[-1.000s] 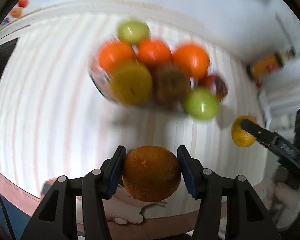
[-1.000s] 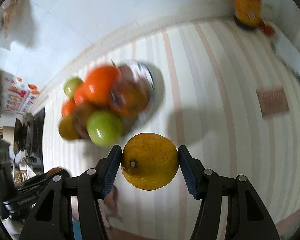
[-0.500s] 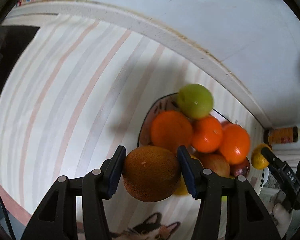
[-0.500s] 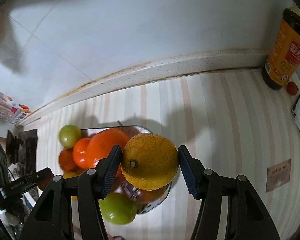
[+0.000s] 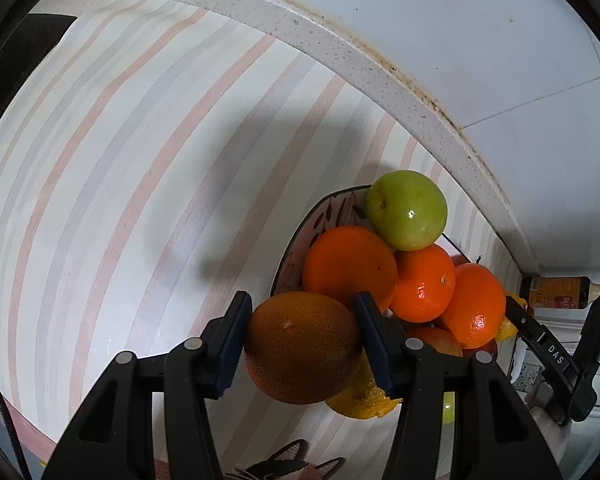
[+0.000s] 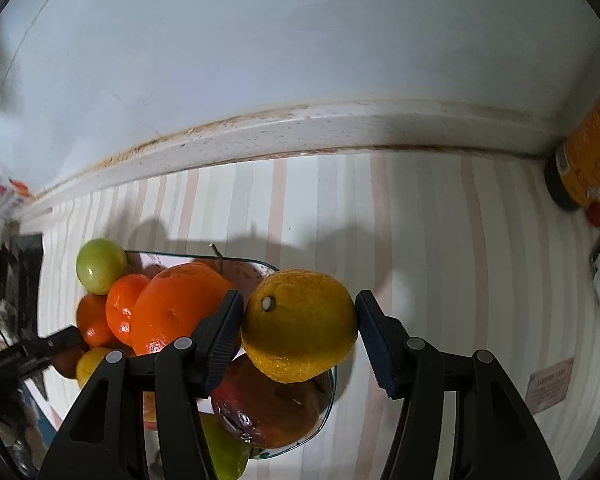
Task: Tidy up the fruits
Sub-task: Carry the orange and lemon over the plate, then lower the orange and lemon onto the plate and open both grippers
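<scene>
My left gripper (image 5: 300, 338) is shut on a dull brownish orange (image 5: 302, 346), held at the left edge of a glass fruit bowl (image 5: 324, 220). The bowl is piled with bright oranges (image 5: 350, 266), a green apple (image 5: 407, 209) and a yellow fruit (image 5: 360, 398). My right gripper (image 6: 298, 332) is shut on a yellow lemon-like fruit (image 6: 298, 324), held above the bowl's right part (image 6: 328, 396), over a dark red fruit (image 6: 272, 408). The right gripper also shows at the right edge of the left wrist view (image 5: 518, 316).
The striped counter (image 5: 140, 160) ends at a speckled stone ledge (image 6: 300, 132) below a white wall. An orange-labelled bottle (image 6: 592, 148) and a small red cap (image 6: 596, 214) stand at the far right. A cat-print mat (image 5: 284, 464) lies near the front edge.
Both grippers have moved closer to the bowl and lower, each still holding its fruit. The bowl now fills more of both views.
</scene>
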